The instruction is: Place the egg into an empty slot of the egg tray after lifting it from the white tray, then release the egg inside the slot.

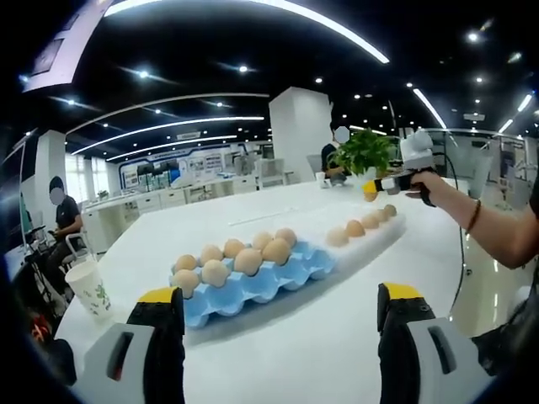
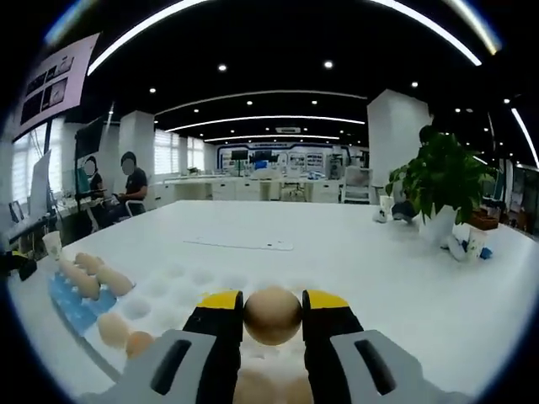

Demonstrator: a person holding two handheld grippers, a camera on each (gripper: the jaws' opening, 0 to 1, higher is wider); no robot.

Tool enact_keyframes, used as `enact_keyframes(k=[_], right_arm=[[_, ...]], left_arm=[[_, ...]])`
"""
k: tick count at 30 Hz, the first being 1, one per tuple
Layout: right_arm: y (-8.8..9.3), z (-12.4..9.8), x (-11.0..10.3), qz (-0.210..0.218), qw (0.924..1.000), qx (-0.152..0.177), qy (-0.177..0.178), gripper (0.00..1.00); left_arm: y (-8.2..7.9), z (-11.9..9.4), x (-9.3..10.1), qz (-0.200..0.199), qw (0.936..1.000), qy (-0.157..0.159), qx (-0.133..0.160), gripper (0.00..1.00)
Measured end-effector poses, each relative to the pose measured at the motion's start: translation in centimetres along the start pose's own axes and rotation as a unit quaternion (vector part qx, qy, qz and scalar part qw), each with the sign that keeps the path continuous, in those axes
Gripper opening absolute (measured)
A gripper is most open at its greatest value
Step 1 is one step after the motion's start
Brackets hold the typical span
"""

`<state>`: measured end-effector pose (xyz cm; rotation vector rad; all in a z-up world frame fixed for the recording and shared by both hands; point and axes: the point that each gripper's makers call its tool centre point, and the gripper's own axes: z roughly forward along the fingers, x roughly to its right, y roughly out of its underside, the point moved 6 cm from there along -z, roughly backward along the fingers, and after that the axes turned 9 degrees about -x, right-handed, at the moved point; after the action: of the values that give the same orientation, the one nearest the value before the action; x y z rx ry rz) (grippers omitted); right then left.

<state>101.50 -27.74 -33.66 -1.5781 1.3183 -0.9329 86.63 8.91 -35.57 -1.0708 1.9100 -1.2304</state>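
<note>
White worktop (image 1: 278, 353) carries blue egg tray (image 1: 278, 278) with empty front slots, white tray (image 1: 370, 240) beside it. Right gripper (image 2: 273, 317) fingers clamped on egg (image 2: 272, 316), lifted above white tray; carry to slot and release left. Left gripper (image 1: 282, 307) fingers apart, idle.

The right gripper (image 2: 273, 316) clamps a brown egg (image 2: 272, 315) between its yellow-tipped fingers (image 2: 221, 305) above the white tray (image 2: 181, 282) on the white desk (image 2: 354, 252), with the blue egg tray (image 2: 69, 307) holding eggs at left and a potted plant (image 2: 440, 181) at right.
</note>
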Motion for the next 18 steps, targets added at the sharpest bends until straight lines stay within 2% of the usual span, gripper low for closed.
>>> enact_keyframes(k=[18], right_arm=[[-0.9, -0.7, -6.7, -0.013, 0.9964, 0.016, -0.082, 0.28]], left_arm=[[0.3, -0.1, -0.4, -0.015, 0.9999, -0.005, 0.004, 1.00]])
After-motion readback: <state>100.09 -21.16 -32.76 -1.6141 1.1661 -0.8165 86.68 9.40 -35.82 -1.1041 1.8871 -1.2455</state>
